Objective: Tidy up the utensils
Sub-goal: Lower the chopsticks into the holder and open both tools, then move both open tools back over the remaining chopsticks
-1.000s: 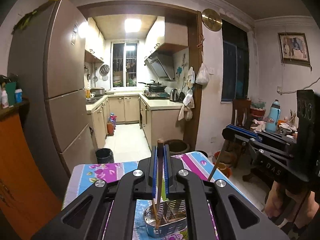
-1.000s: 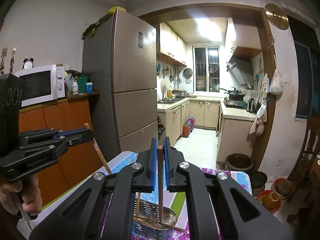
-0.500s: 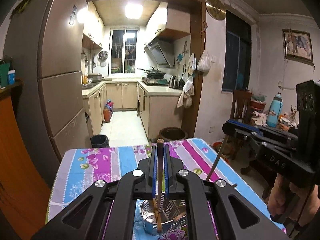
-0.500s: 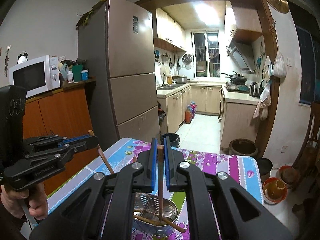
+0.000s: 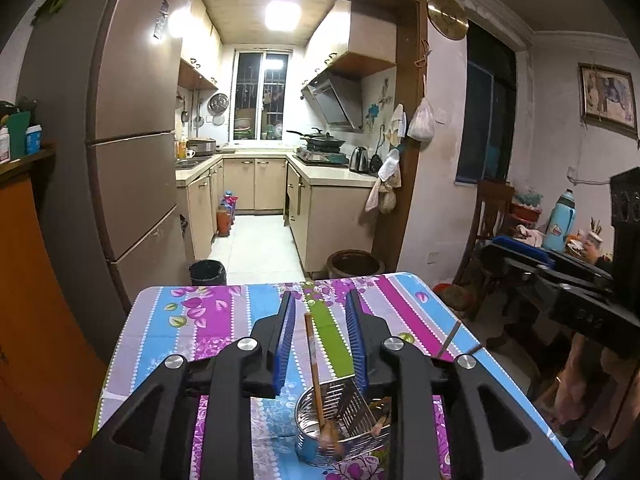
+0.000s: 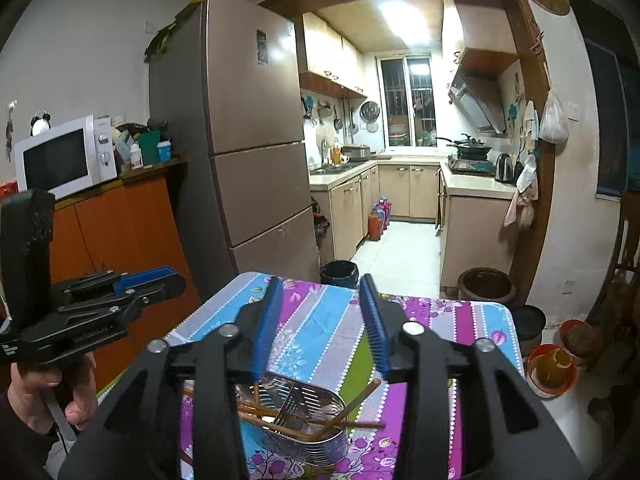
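Now both tongs hung over the metal utensil holder (image 5: 343, 426), and both stood released. The left tongs (image 5: 320, 340) had their blue pads spread wide, and one brown chopstick (image 5: 314, 364) rose between them without touching either pad; its lower end sat blurred inside the holder's round front compartment. The right tongs (image 6: 320, 328) were likewise spread apart with nothing between the pads, directly above the holder. From the right wrist view, the holder (image 6: 296, 428) stood on the tabletop (image 6: 328, 332), which wore a striped floral cloth of purple, blue and green. A slotted divider split the holder's inside, and several chopsticks (image 6: 304, 426) lay crossed in it, some tips poking out over the rim toward the tabletop's right side. Left of the holder in that view, the left tongs showed again from the side, gripped in a hand (image 6: 44, 392). Beyond the tabletop's far edge from the holder stood a tall brown fridge (image 6: 256, 140) and a black bin (image 6: 339, 274) at the kitchen doorway.
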`<act>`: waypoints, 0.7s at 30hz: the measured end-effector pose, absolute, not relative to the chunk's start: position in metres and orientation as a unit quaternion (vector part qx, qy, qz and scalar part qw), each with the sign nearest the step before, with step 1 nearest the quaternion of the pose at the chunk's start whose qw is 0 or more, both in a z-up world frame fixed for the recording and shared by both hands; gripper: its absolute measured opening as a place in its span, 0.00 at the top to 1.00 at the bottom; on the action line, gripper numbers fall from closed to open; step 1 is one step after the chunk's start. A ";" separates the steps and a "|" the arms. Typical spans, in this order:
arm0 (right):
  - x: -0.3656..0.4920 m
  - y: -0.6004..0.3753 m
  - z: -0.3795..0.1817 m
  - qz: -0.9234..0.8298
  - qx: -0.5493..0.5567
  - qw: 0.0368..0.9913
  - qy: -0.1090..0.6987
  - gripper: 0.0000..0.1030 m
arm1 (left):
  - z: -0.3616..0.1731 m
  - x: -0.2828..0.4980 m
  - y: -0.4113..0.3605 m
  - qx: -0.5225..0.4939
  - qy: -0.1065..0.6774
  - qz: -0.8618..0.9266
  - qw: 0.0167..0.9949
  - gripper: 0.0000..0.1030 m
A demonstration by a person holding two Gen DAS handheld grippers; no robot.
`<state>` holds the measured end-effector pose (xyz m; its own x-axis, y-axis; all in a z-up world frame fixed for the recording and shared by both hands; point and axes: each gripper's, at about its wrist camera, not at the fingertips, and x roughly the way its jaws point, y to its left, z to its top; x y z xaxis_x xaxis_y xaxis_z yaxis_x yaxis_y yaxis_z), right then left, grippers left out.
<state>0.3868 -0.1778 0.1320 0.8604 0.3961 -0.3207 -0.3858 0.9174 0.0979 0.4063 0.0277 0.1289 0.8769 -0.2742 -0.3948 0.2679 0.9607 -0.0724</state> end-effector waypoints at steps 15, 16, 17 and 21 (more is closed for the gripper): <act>0.212 -0.232 0.113 0.237 0.015 0.963 0.129 0.31 | 0.114 0.226 0.073 0.032 0.093 -0.113 0.989 0.30; 0.199 -0.235 0.104 0.237 0.014 0.962 0.132 0.31 | 0.101 0.206 0.073 0.039 0.090 -0.113 0.989 0.28; 0.184 -0.237 0.091 0.240 0.017 0.961 0.137 0.31 | 0.092 0.193 0.072 0.044 0.090 -0.113 0.989 0.28; 0.133 -0.234 0.029 0.220 0.017 0.964 0.151 0.32 | 0.026 0.139 0.064 0.049 0.126 -0.123 0.983 0.28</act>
